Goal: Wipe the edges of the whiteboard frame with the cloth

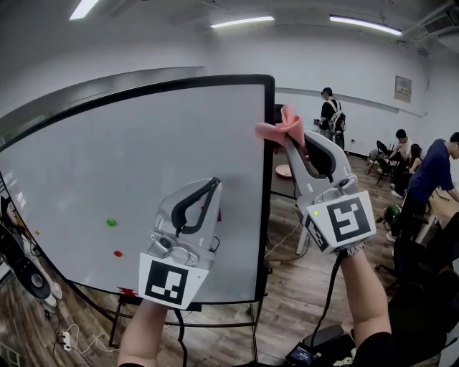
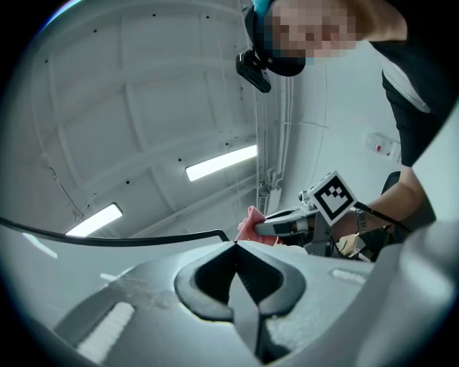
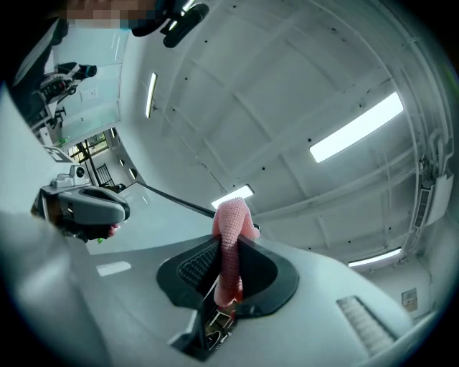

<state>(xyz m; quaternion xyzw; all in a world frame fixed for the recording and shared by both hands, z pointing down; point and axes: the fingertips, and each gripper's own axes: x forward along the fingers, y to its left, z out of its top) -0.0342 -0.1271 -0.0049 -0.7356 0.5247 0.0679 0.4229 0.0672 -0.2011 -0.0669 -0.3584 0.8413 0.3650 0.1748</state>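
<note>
At the right edge of the whiteboard (image 1: 143,172), high up: right gripper (image 1: 287,138) is raised, jaws clamped on a pink cloth (image 1: 282,128). A bunched fold pokes out past the tips. The cloth sits against the right upright of the black frame (image 1: 268,186), just below the top corner. The right gripper view confirms this: the cloth (image 3: 231,223) runs down between the two jaw pads, pinched tight, with the frame's dark line just behind it.

Left gripper (image 1: 215,183) is lower and to the left, in front of the board's lower right area. Its jaws are pressed together with nothing between them, as the left gripper view shows (image 2: 235,244). Cannot tell if it touches the board.

Board face is mostly bare white. Green dot (image 1: 111,222) at lower left, red dot (image 1: 117,253) just below it.

Markings: each gripper carries a cube of black-and-white square patterns, right cube (image 1: 346,221), left cube (image 1: 168,281); patterns only. Small plaque (image 1: 402,89) on the far wall, print too small to read.

Far right: one person standing (image 1: 331,115), others (image 1: 430,175) near chairs. Wood floor (image 1: 294,287). Strip lights (image 1: 242,21) overhead.
</note>
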